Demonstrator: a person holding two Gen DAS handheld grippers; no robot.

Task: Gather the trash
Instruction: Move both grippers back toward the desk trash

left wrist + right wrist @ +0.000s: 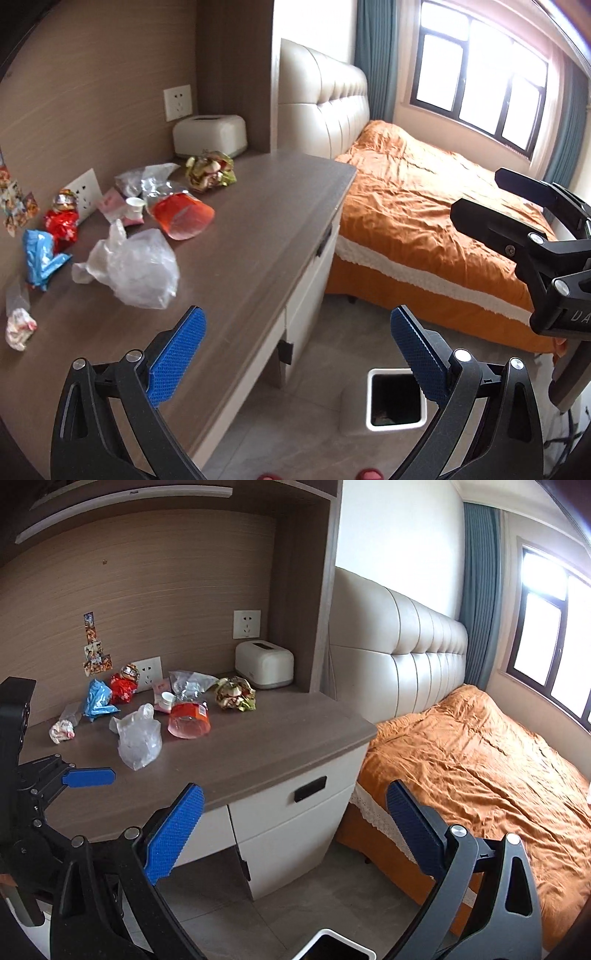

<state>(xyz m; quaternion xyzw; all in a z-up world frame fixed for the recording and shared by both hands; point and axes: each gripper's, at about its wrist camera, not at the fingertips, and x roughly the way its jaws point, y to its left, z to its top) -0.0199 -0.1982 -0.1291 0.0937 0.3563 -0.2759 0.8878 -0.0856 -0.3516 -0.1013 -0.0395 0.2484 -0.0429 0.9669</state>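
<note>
The only readable letters are "DA", in pale print on the black body of the right tool (pixel 569 314) at the right edge of the left wrist view; the rest of the word is cut off by the frame. The stickers (pixel 94 653) on the wall panel, the toaster's (pixel 264 664) small front badge and the print on the orange wrapper (pixel 189 716) are too small or blurred to read.
</note>
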